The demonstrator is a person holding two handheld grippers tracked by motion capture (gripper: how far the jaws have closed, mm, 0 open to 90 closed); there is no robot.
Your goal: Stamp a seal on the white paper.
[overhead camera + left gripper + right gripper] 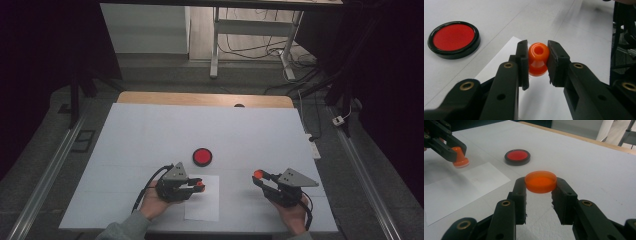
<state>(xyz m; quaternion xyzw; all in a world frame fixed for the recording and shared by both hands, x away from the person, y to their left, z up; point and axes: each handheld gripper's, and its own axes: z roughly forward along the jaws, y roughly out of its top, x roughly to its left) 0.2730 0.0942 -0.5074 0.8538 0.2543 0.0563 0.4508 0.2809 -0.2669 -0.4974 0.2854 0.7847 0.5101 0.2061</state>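
An orange stamp (538,60) is clamped between the jaws of the left tongs (199,186) and is held over a white sheet of paper (205,206), just above it or touching; which one cannot be told. An orange lid (540,181) is gripped by its rim in the right tongs (258,176), clear of the surface (150,130). A red ink pad in a black case (202,156) is seen lying beyond the paper, between the two tongs.

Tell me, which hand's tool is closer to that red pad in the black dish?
Left. The left tool sits just below the red pad; the right tool is farther off to its right.
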